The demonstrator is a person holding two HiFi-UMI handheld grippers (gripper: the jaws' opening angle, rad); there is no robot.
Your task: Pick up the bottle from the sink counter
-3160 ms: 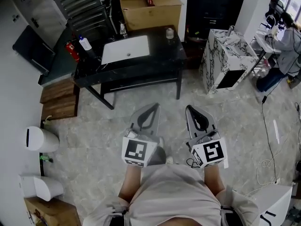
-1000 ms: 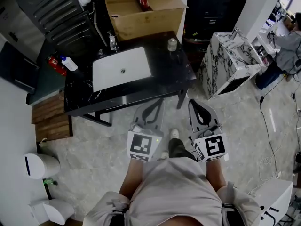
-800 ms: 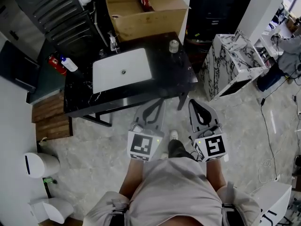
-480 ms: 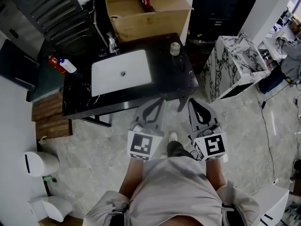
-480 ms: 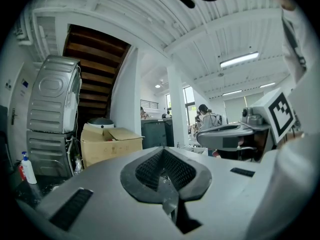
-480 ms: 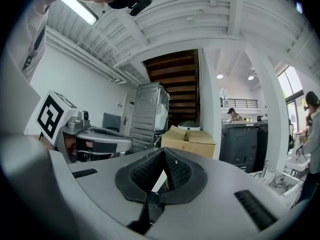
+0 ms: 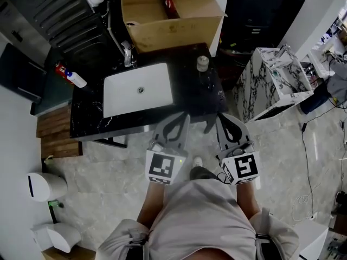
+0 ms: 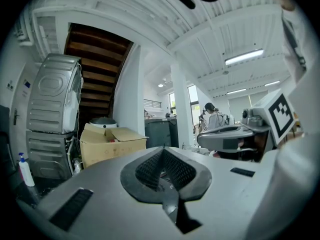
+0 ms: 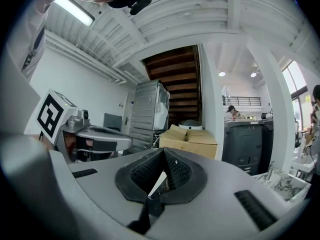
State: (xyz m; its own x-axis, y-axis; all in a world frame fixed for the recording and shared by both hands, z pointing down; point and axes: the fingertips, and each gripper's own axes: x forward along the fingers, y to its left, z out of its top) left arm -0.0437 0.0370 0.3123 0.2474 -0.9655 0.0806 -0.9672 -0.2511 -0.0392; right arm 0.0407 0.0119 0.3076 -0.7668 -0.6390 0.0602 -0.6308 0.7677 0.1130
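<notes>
A white bottle with a blue cap [image 7: 75, 80] stands at the far left end of the black sink counter [image 7: 203, 99], beside a red object [image 7: 60, 69]. In the left gripper view the bottle [image 8: 23, 169] shows at the far left. A small capped jar [image 7: 202, 63] sits at the counter's back right. The white basin [image 7: 138, 88] and a faucet [image 7: 128, 53] lie in the middle. My left gripper [image 7: 181, 116] [image 8: 162, 150] and right gripper [image 7: 221, 117] [image 9: 163, 150] are side by side over the counter's front edge, both shut and empty, far from the bottle.
An open cardboard box [image 7: 168, 10] stands behind the counter. A marble-patterned cabinet [image 7: 271, 80] is to the right, wooden steps [image 7: 57, 131] and white bins [image 7: 46, 186] to the left. A metal appliance [image 8: 52, 119] rises behind the bottle. Cables [image 7: 325, 161] lie on the floor at right.
The person has walked toward the counter. Both grippers, still shut and side by side, have gone from over the floor to over the counter's front edge.
</notes>
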